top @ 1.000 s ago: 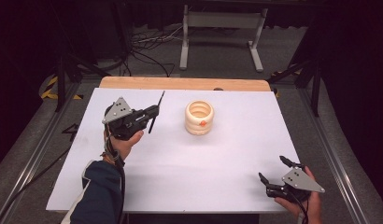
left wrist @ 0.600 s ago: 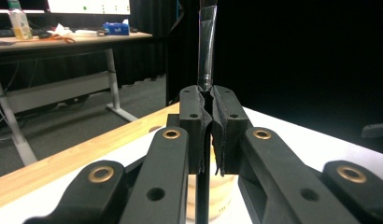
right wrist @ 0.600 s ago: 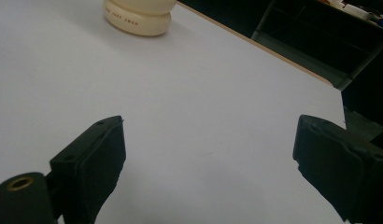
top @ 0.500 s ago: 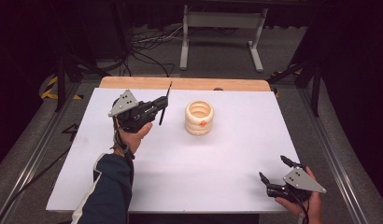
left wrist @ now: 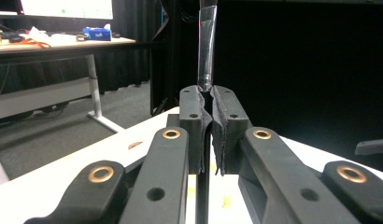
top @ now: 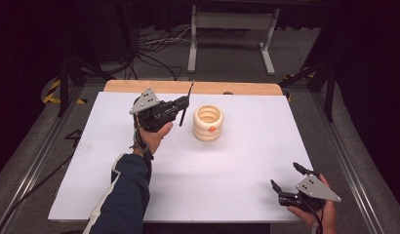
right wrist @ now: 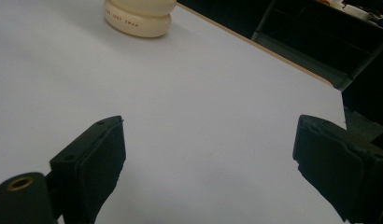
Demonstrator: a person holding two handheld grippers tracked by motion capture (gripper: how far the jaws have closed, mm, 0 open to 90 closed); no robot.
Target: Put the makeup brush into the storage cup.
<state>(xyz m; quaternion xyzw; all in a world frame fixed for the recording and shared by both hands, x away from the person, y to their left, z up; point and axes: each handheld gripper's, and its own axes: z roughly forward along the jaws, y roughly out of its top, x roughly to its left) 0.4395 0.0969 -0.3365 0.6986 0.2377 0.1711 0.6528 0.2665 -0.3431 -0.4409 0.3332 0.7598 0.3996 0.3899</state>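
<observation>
Here I logged the left gripper [top: 181,103] held above the bench [top: 237,161] toward its far left part, short of the far edge, the hand [top: 151,136] under it and a dark blue sleeve [top: 122,195] running back to the near edge. Its jaws were pressed together on a thin black rod [top: 187,103]. In the left gripper view the rod [left wrist: 206,46] stood nearly upright between the pads [left wrist: 194,126], passing above and below them, with a glossy grey stretch just over the pinch. From the high view the rod rose and leaned slightly away, its top reaching over the wooden strip [top: 193,87] along the far edge.

Just right of the rod sat the cream ringed holder [top: 208,122], upright, near the middle of the far half of the bench; an orange spot showed on its near side. Rod and holder were apart, the rod off to the holder's left.

At the near right corner I noted the right gripper [top: 286,183] low over the bench, jaws spread wide, pinching nothing. In the right gripper view its pads [right wrist: 103,158] stood well apart over bare white surface, the holder [right wrist: 139,16] far off.
</observation>
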